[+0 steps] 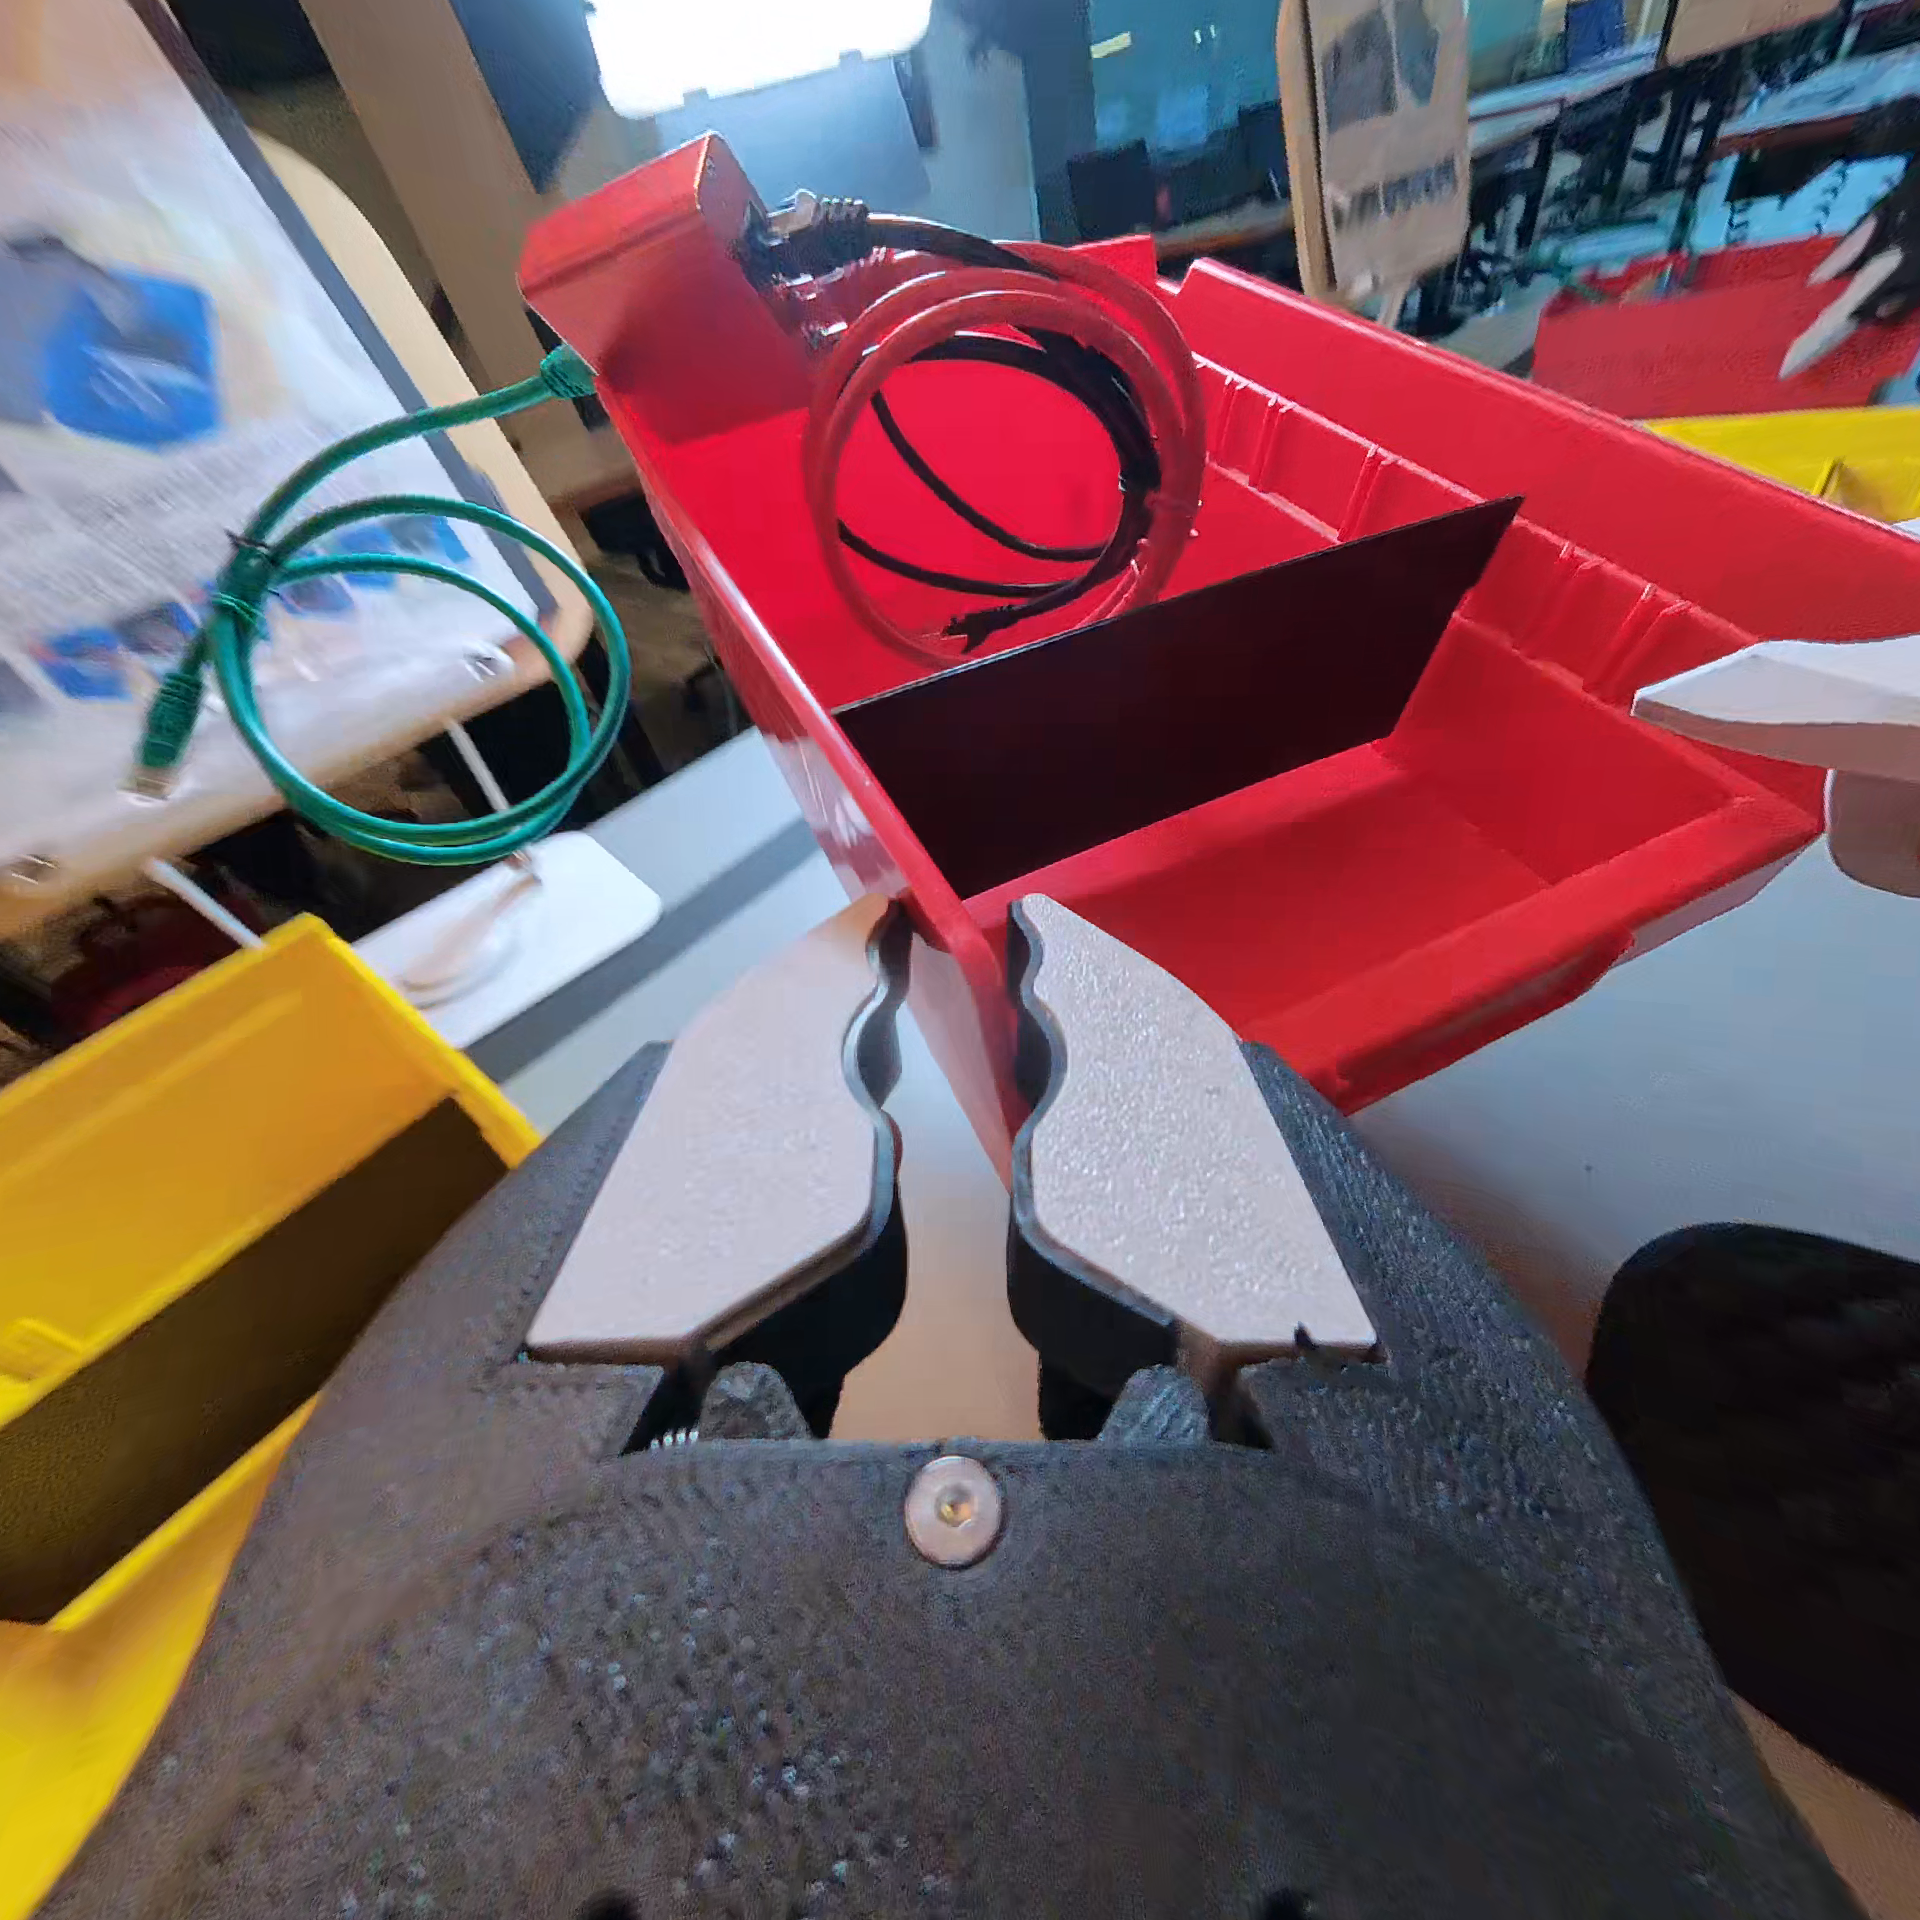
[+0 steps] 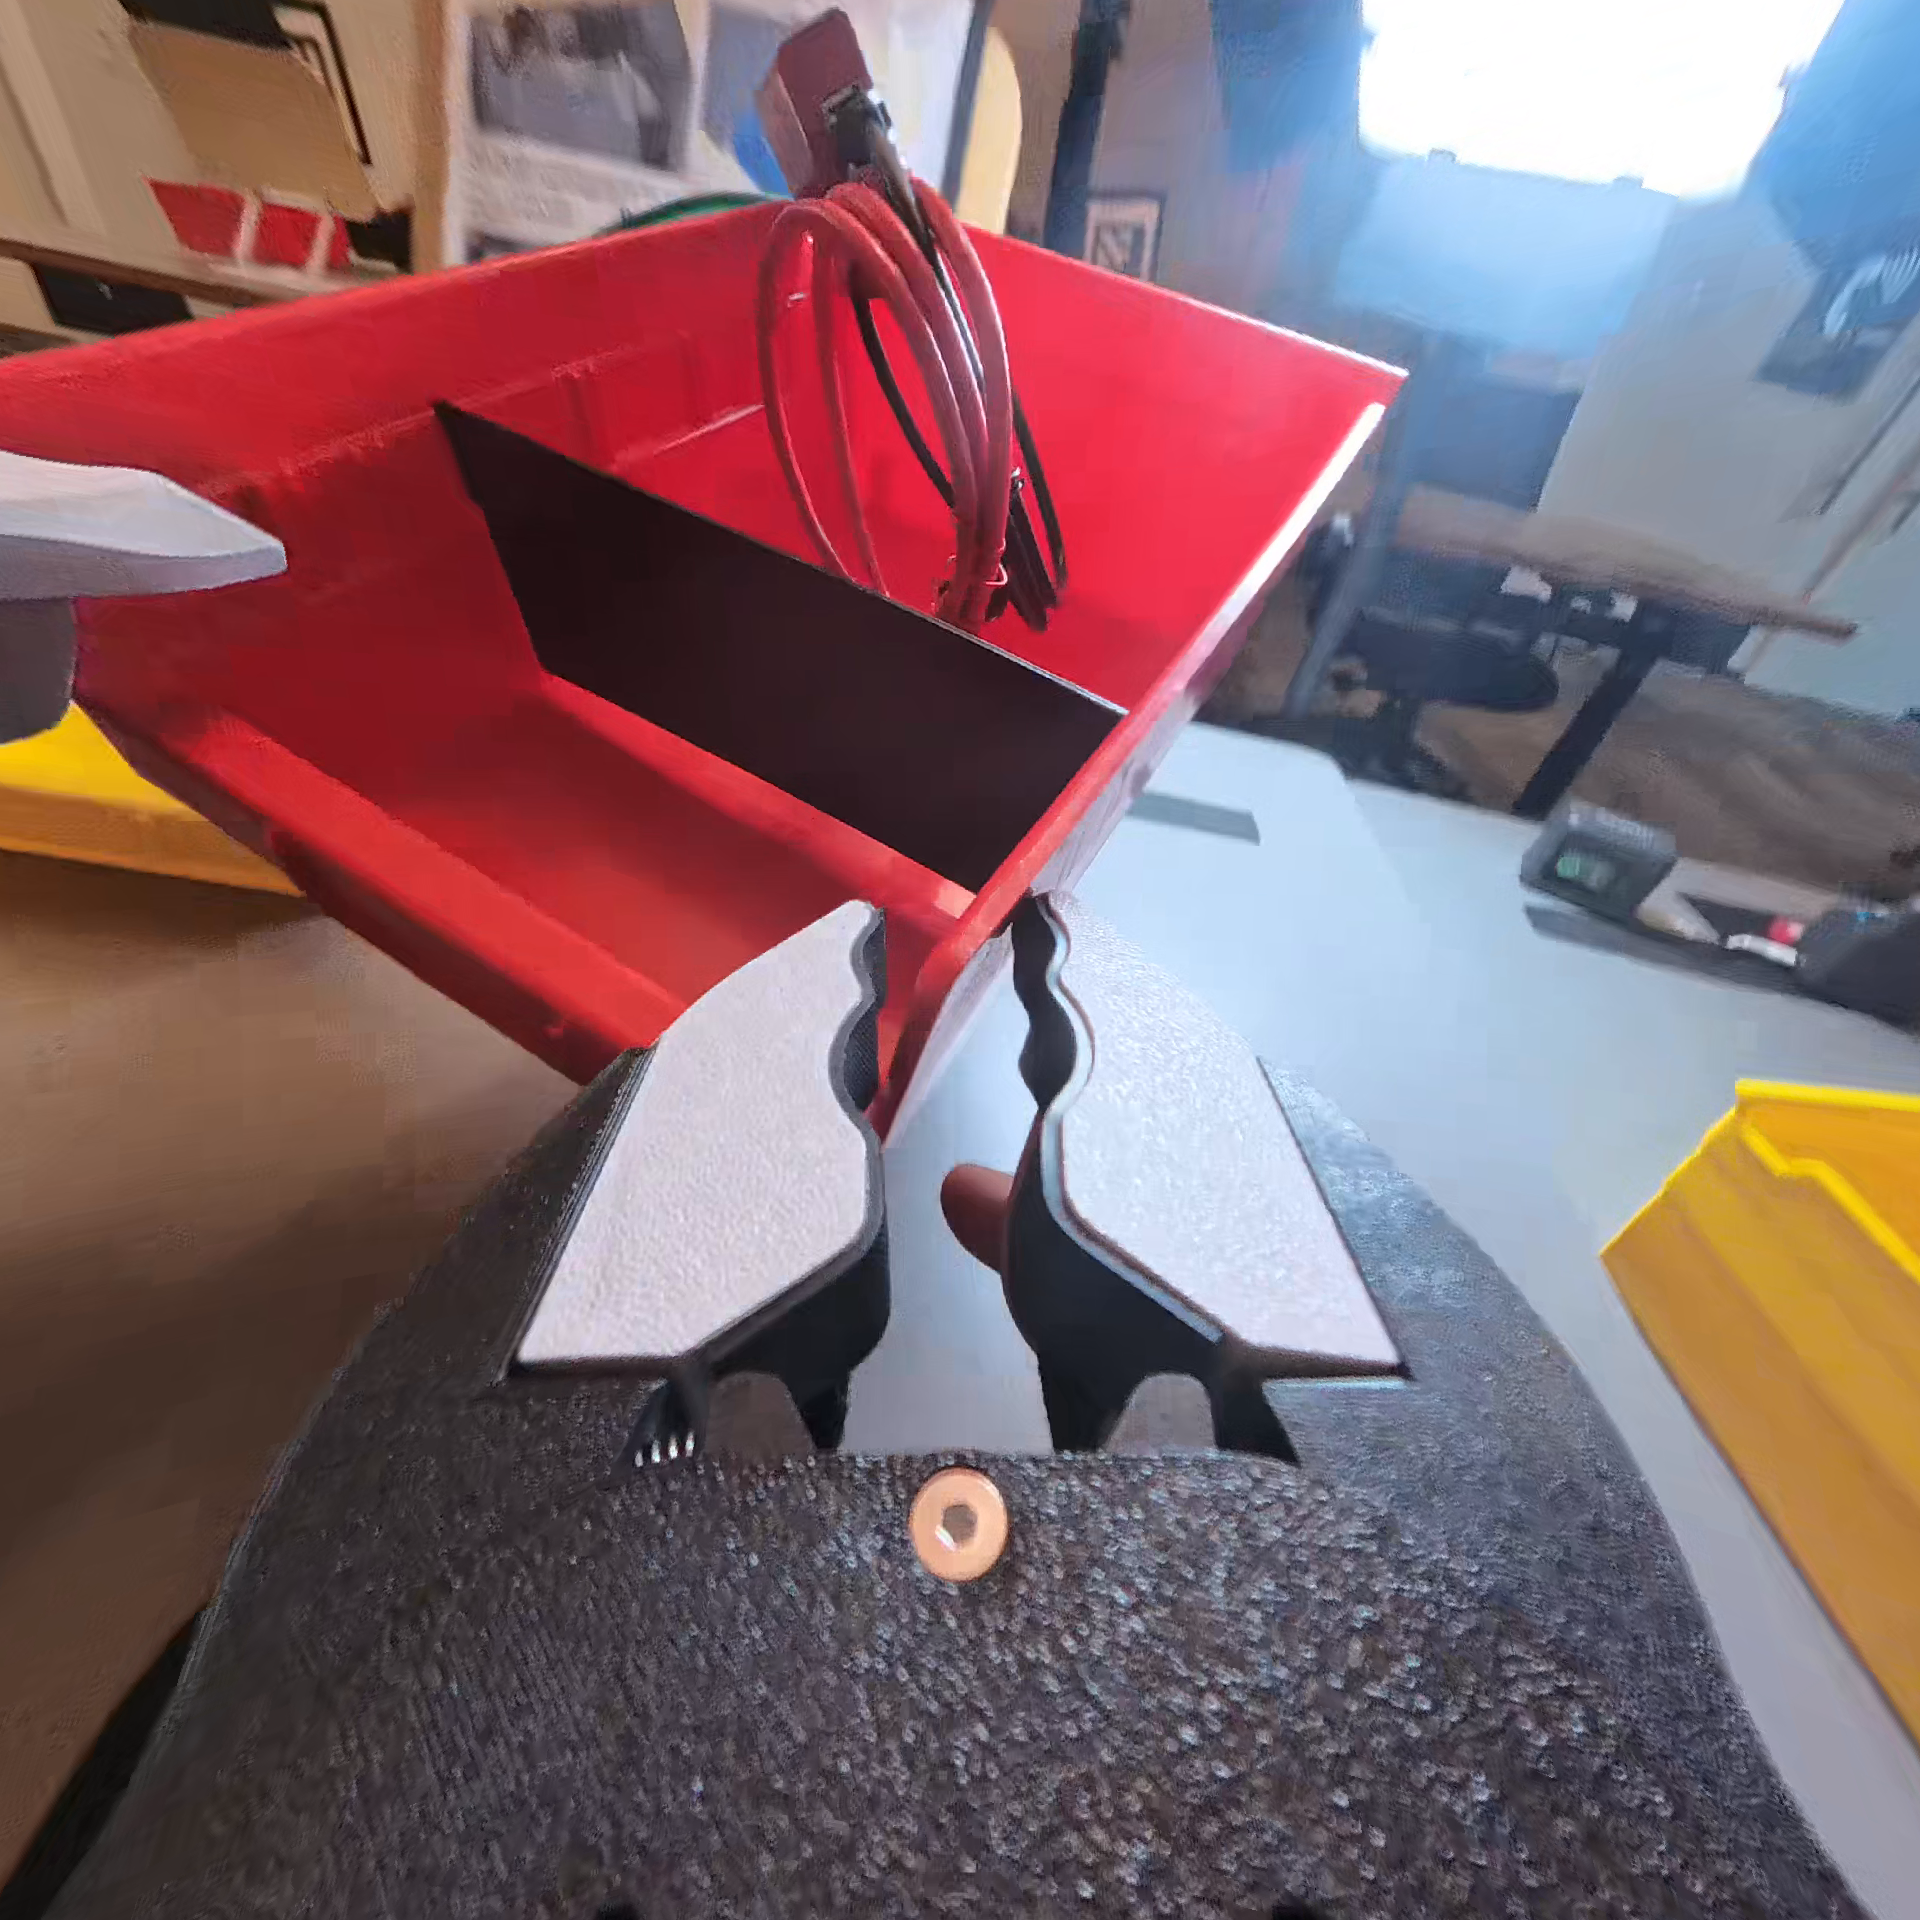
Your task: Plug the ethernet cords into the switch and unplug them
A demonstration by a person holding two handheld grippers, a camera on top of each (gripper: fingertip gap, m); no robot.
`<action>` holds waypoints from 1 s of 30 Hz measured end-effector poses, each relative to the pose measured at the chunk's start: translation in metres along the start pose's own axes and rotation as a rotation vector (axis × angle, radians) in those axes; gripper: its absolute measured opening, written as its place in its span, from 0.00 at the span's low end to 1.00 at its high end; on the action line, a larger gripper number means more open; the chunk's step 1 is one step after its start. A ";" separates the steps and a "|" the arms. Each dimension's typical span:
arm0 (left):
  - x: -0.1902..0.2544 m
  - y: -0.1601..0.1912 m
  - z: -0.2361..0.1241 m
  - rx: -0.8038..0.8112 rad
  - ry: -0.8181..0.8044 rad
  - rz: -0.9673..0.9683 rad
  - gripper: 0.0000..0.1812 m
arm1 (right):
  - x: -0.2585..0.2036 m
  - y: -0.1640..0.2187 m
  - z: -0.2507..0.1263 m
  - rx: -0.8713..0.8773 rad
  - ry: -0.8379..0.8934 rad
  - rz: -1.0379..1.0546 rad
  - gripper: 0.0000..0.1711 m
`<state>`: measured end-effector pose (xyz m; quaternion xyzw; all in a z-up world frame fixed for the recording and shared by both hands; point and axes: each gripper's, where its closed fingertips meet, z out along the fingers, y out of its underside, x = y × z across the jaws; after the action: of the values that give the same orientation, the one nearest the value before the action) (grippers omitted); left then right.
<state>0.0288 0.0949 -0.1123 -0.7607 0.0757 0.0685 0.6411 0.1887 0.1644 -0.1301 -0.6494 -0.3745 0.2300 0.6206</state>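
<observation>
A red bin (image 1: 1351,416) is held between my two grippers and looks tilted. My left gripper (image 1: 956,935) is shut on its left wall; my right gripper (image 2: 956,925) is shut on its right wall (image 2: 1195,623). A red switch (image 1: 665,281) stands at the bin's far end, also in the right wrist view (image 2: 805,62). A coiled red cord (image 1: 997,468) and a black cord (image 1: 1039,561) run from it into the bin. A green cord (image 1: 416,665) hangs from the switch outside the left wall. Each view shows the other gripper's fingertip (image 1: 1787,707) (image 2: 135,540) at its edge.
A black divider (image 1: 1143,686) splits the bin; the near compartment holds nothing. A yellow bin (image 1: 208,1195) stands at the left and another (image 2: 1787,1299) at the right on the grey table (image 2: 1351,987). A poster board (image 1: 156,416) and desks stand behind.
</observation>
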 end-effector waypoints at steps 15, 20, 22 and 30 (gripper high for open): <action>-0.181 -0.015 -0.251 -0.002 -0.466 0.001 0.09 | -0.258 -0.139 0.037 0.194 -0.555 -0.165 0.16; -0.222 0.045 -0.322 -0.062 -0.592 -0.046 0.09 | -0.357 -0.124 0.055 0.184 -0.710 -0.159 0.16; -0.236 0.071 -0.342 -0.094 -0.628 -0.064 0.09 | -0.390 -0.112 0.062 0.179 -0.759 -0.144 0.16; -0.261 0.180 -0.362 -0.208 -0.687 -0.182 0.08 | -0.466 -0.029 0.097 0.035 -0.860 -0.143 0.16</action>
<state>-0.2603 -0.2852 -0.1724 -0.7582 -0.2192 0.2697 0.5517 -0.1770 -0.1350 -0.1906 -0.4565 -0.6389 0.4423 0.4333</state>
